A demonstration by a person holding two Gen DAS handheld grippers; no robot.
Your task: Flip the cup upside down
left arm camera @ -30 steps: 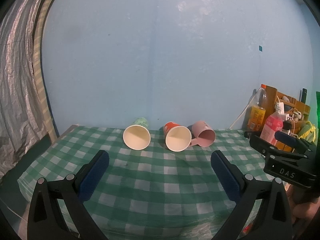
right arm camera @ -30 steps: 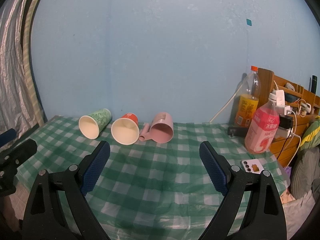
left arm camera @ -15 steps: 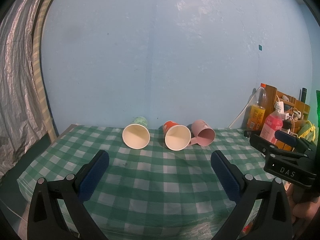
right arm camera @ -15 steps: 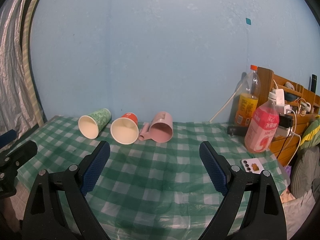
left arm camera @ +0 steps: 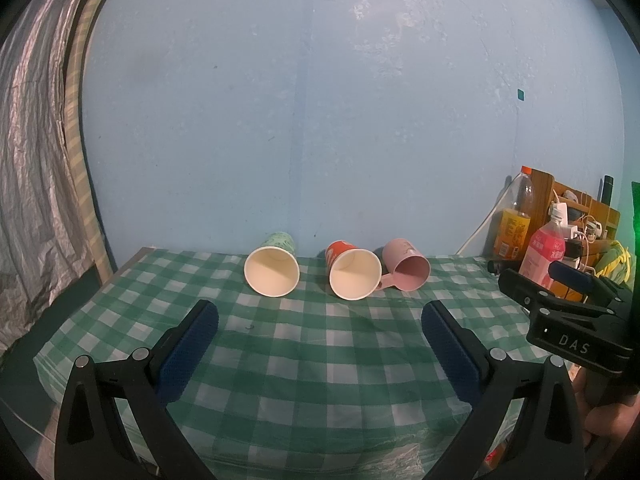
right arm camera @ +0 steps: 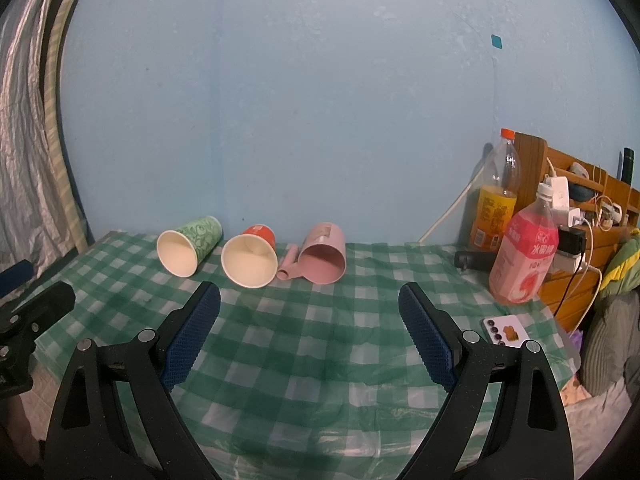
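Three cups lie on their sides at the back of the green checked table, mouths toward me: a green paper cup [left arm camera: 273,269] [right arm camera: 187,245], a red paper cup [left arm camera: 353,275] [right arm camera: 251,255] and a pink plastic mug with a handle [left arm camera: 407,270] [right arm camera: 322,253]. My left gripper [left arm camera: 320,328] is open and empty, held above the table's front part, well short of the cups. My right gripper [right arm camera: 310,312] is open and empty too, also short of the cups. The right gripper shows at the right edge of the left wrist view [left arm camera: 568,296].
The table [right arm camera: 320,344] stands against a blue wall. At its right end are an orange drink bottle [right arm camera: 496,200], a pink drink bottle [right arm camera: 524,256], a phone [right arm camera: 505,332], and a wooden shelf with chargers and cables [right arm camera: 580,216]. A silver curtain [left arm camera: 28,184] hangs on the left.
Both grippers have drawn back slightly; the cups look a little smaller and higher. The cups have not moved.
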